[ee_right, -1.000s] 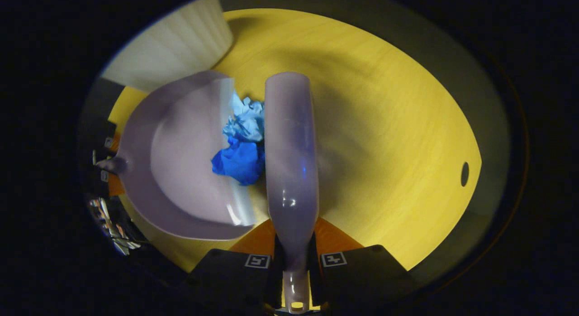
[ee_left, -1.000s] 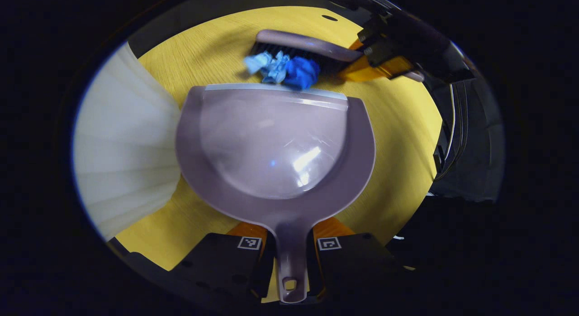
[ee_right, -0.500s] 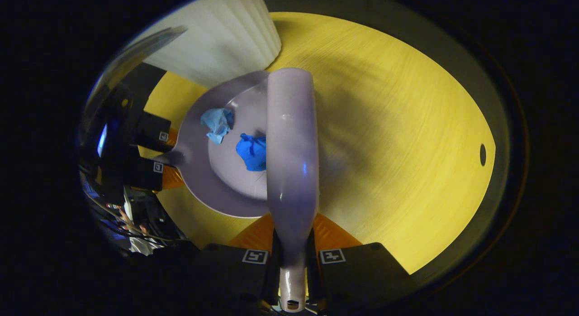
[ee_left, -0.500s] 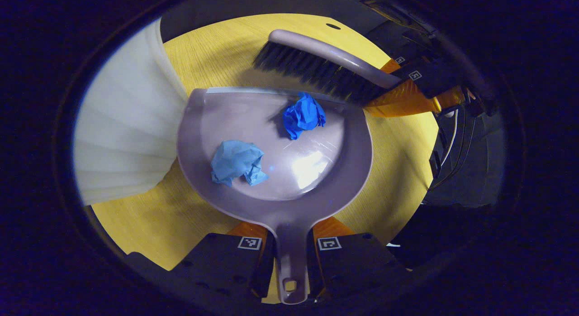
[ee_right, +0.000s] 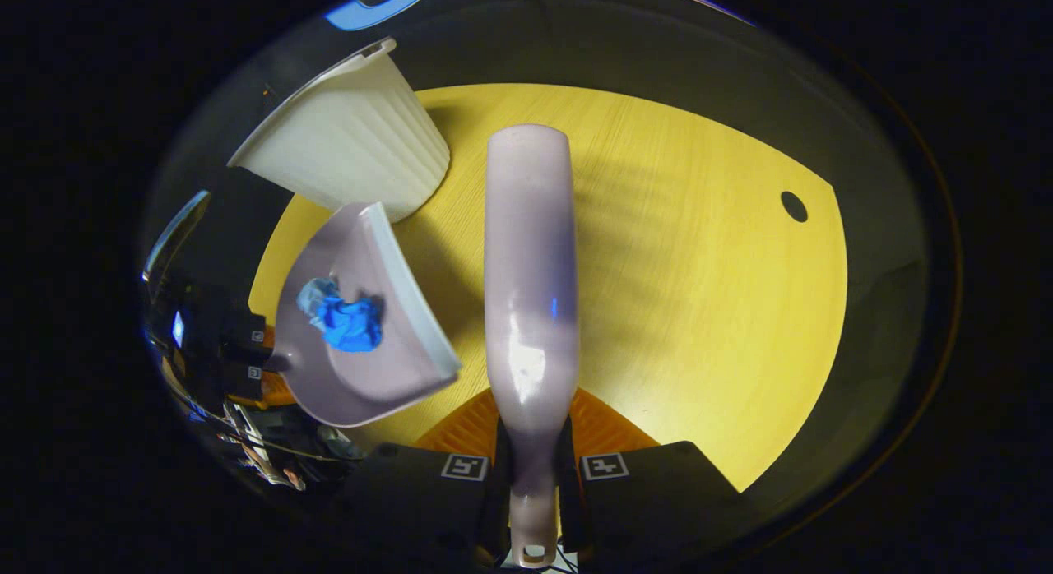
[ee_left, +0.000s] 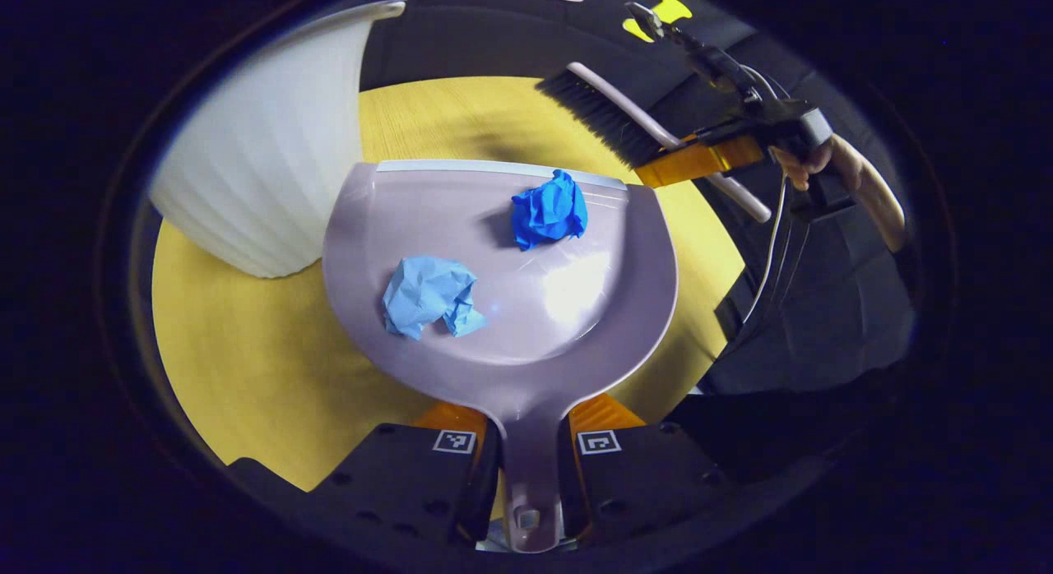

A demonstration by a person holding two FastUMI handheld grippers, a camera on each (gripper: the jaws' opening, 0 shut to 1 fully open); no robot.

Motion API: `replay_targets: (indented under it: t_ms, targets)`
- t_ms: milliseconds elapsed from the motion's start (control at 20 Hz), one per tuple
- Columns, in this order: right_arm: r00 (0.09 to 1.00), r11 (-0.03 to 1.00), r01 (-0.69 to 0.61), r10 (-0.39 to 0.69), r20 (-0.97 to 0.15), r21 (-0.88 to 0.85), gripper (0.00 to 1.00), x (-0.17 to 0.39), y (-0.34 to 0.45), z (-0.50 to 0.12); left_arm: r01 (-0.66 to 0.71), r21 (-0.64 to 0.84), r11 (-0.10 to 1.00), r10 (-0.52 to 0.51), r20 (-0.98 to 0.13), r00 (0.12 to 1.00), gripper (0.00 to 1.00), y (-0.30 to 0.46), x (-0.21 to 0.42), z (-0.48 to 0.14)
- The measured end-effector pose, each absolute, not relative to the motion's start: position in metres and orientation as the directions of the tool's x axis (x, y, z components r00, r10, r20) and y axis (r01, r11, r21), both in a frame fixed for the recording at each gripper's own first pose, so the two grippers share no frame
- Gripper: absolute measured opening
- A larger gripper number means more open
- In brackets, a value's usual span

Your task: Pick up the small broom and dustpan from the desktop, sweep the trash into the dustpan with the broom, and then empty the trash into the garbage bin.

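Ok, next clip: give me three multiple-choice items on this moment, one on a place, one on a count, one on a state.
1. Where are the paper wads?
A. on the desktop
B. in the dustpan
C. in the bin

2. How many wads are there?
A. one
B. two
C. four

3. What is the left gripper doing?
A. hanging open
B. shut on the broom
C. shut on the dustpan's handle

Answers:
1 B: the dark blue wad and light blue wad lie in the dustpan.
2 B: just those two.
3 C: the left gripper has both fingers pressed on the handle; the right gripper holds the broom.
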State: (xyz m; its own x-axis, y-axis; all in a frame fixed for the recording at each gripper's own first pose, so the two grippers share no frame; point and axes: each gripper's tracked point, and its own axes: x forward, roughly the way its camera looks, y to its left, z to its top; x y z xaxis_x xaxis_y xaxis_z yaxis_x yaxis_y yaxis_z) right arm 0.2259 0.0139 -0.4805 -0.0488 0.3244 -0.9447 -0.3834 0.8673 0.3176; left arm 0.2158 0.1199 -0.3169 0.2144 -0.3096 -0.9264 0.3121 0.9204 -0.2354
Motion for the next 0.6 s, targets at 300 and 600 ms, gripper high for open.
replay_targets:
  t_ms: [300,600]
  targets:
    - [-0.067,0.863,-0.295,0.409,-0.91,0.41,0.27,0.216,-0.008,-0.503,0.197,-0.092,0.976,-0.149,-0.943,0.299,0.29,0.154,0.216,-0.271]
    - [-0.064,0.849,-0.274,0.453,-0.889,0.452,0.27,0.218,-0.013,-0.519,0.035,0.113,0.993,0.091,-0.92,0.382,0.29,0.218,0.282,-0.176]
